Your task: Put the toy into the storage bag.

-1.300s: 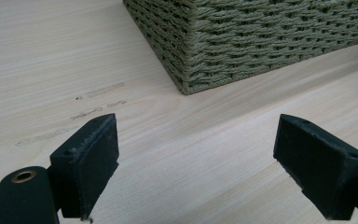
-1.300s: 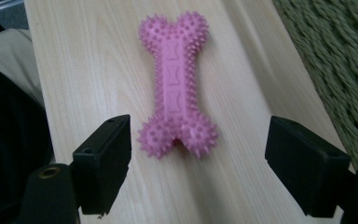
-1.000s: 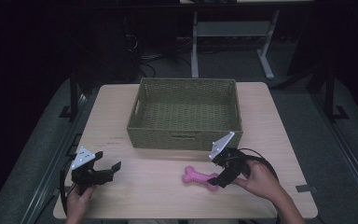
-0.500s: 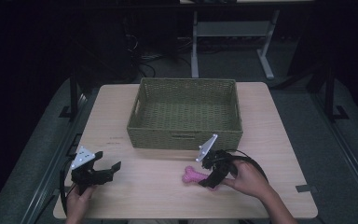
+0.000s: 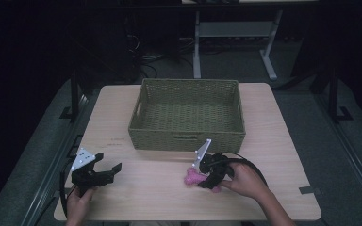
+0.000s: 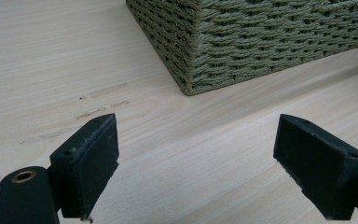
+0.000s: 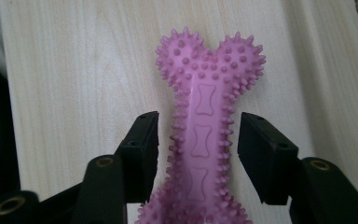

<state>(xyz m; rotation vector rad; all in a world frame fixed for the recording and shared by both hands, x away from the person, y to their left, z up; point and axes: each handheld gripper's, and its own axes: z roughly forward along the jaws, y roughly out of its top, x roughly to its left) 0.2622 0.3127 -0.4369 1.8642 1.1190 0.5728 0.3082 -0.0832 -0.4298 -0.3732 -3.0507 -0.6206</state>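
- High view: pink spiky rubber bone toy [image 5: 192, 178] flat on the light wooden table [image 5: 283, 141], just in front of the green woven rectangular basket [image 5: 188, 113]; right gripper [image 5: 210, 176] low over the toy's right part, in the person's right hand [image 5: 245, 181].
- Same view: left gripper [image 5: 104, 173] well apart at the table's left front, far from the toy; right gripper clearly the nearer one.
- Left gripper view: jaws spread wide with nothing between them, bare wood below, one basket corner [image 6: 191, 70] ahead.
- Right gripper view: toy [image 7: 205, 126] running straight away from the camera, long axis in line with the jaws, shaft between the two black pads [image 7: 144, 149], knobbed far end beyond the tips.
- Same view: jaws just closing in on the shaft, narrow gaps visible on both sides, pads not yet pressing, so nothing grasped so far.
- Likely next: a little more squeeze across the shaft, then a lift towards the basket.
- In the way: the basket's near wall, between toy and basket interior; otherwise bare wood around the toy.
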